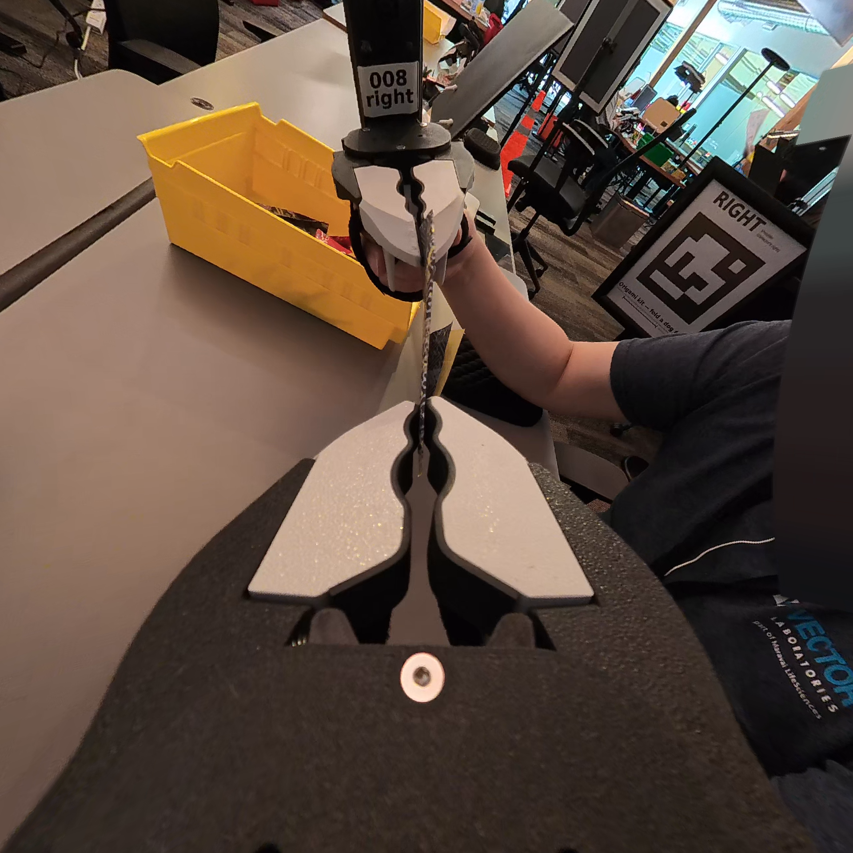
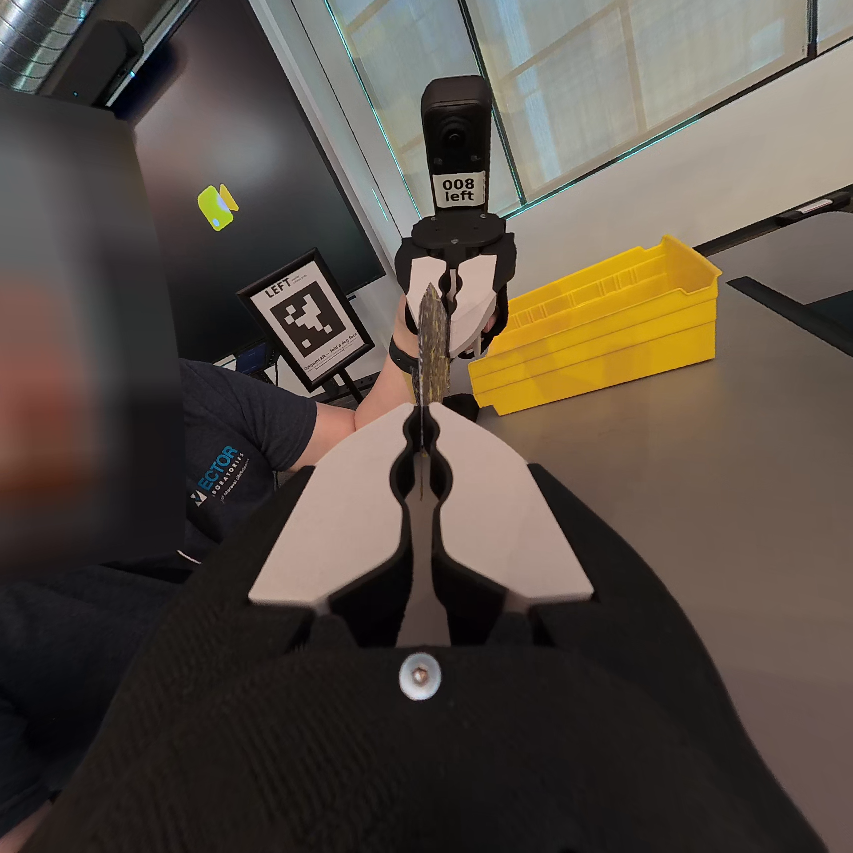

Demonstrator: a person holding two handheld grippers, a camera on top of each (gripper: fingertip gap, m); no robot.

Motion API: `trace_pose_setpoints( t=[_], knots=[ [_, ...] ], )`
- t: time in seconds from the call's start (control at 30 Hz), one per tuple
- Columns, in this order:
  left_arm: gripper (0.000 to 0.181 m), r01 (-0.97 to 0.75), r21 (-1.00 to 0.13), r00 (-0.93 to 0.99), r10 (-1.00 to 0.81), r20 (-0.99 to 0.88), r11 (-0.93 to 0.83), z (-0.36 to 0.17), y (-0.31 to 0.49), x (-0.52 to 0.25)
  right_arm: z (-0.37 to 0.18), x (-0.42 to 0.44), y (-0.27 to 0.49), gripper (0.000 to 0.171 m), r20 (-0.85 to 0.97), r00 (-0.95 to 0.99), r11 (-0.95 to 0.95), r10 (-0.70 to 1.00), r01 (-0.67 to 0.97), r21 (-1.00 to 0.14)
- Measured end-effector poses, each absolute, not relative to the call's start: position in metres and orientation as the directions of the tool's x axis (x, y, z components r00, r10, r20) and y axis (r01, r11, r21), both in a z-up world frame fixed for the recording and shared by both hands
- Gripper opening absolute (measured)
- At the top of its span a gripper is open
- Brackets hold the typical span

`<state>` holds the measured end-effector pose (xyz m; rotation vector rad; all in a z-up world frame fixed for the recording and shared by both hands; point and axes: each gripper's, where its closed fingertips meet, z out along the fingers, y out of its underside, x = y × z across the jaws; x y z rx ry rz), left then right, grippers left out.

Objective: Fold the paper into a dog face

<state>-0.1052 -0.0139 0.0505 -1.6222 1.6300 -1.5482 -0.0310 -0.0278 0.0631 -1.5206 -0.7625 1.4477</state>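
Grey bench (image 1: 138, 415) carries a yellow bin (image 1: 258, 221) near its edge. Left gripper (image 1: 421, 411) and right gripper (image 2: 421, 411), both closed, pinch opposite ends of the patterned paper (image 2: 433, 341), held edge-on above the bench.

Yellow bin (image 1: 258, 207) on grey table (image 1: 138, 415), framed marker sign (image 1: 701, 263) nearby

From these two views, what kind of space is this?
Probably an office lab set up for data collection: grey tables, framed marker signs on stands, office chairs, a large dark screen.
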Motion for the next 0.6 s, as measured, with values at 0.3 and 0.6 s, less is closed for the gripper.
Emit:
trace_pose_setpoints(
  t=[0.3,0.6],
  knots=[
    [0.0,-0.44,-0.858,-0.258,-0.877,0.405,-0.266,0.0554,-0.0113,-0.1059,0.0641,-0.0333,-0.0251,0.013,-0.462,0.13,-0.442,0.877,-0.157,-0.883],
    [0.004,-0.461,-0.854,-0.265,-0.88,0.394,-0.244,0.0529,-0.0149,-0.1065,0.0662,-0.0367,-0.0243,0.001,-0.429,0.154,-0.408,0.89,-0.155,-0.9]
  ],
)
